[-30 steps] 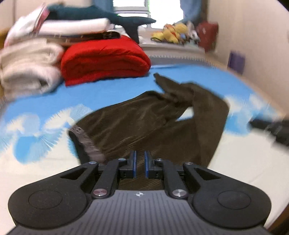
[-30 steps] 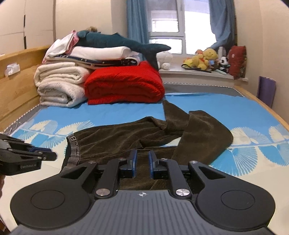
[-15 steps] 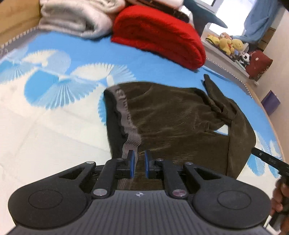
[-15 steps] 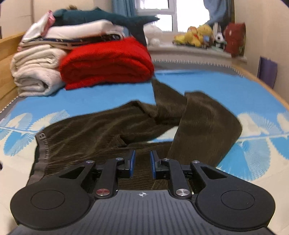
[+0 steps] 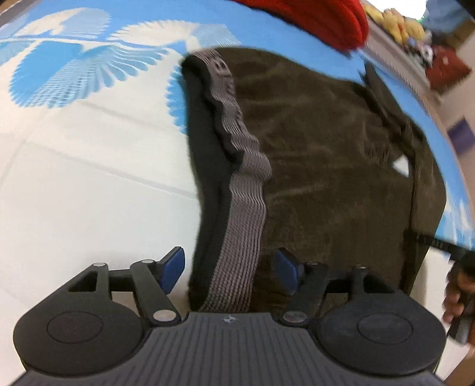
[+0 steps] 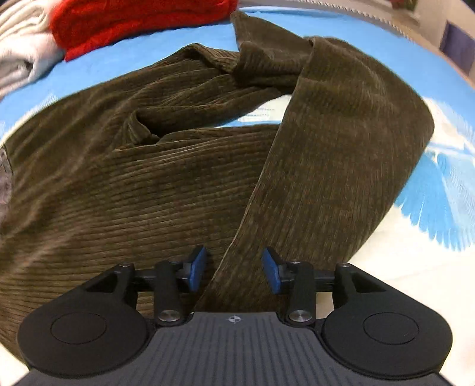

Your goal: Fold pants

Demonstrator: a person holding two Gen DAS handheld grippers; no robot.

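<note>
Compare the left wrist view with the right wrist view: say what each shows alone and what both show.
Only the left wrist view shows the grey waistband running between the open left gripper, plus stuffed toys. Only the right wrist view shows the folded-over pant leg reaching the open right gripper, plus a white blanket. Both show the brown pants, red blanket and blue sheet.

From the left wrist we look steeply down along the left gripper (image 5: 228,268), close over the grey ribbed waistband (image 5: 237,190). From the right wrist we face forward along the right gripper (image 6: 234,268), close above the brown corduroy pants (image 6: 178,178), which both views share.
</note>
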